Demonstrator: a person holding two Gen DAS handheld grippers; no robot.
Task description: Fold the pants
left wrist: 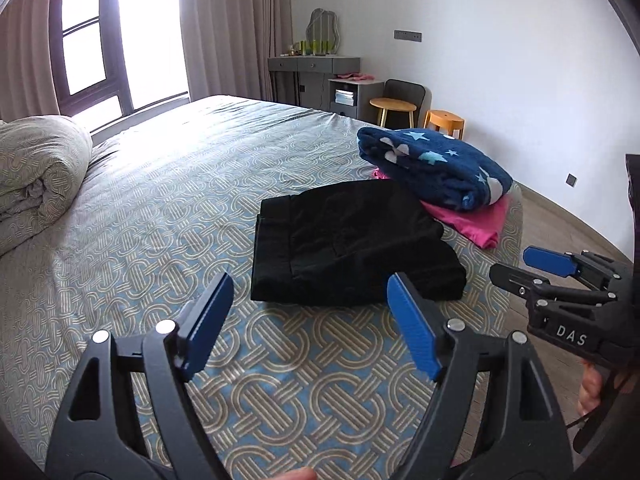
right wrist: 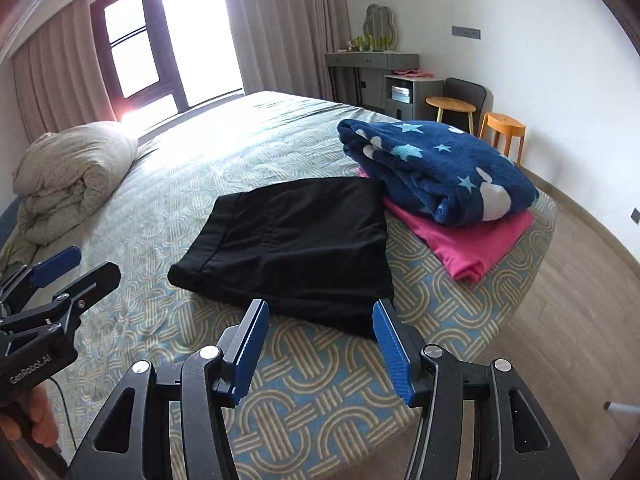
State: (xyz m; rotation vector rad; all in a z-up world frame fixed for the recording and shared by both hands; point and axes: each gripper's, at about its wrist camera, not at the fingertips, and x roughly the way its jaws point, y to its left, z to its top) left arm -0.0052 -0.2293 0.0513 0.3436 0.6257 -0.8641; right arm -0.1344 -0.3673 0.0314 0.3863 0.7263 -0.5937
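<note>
The black pants [left wrist: 348, 244] lie folded into a compact rectangle on the patterned bedspread [left wrist: 168, 216]; they also show in the right wrist view [right wrist: 292, 244]. My left gripper [left wrist: 310, 284] is open and empty, held above the bed just short of the pants' near edge. My right gripper [right wrist: 320, 310] is open and empty, its tips just over the pants' near edge. Each gripper shows in the other's view: the right one [left wrist: 516, 268] at the right, the left one [right wrist: 88, 264] at the left.
A folded navy star blanket [right wrist: 436, 168] rests on a folded pink garment [right wrist: 476, 244] near the bed's right edge, touching the pants' far corner. A rolled duvet [right wrist: 72, 180] lies at the far left. Wooden floor [right wrist: 572, 300], stools and a dresser stand beyond the bed.
</note>
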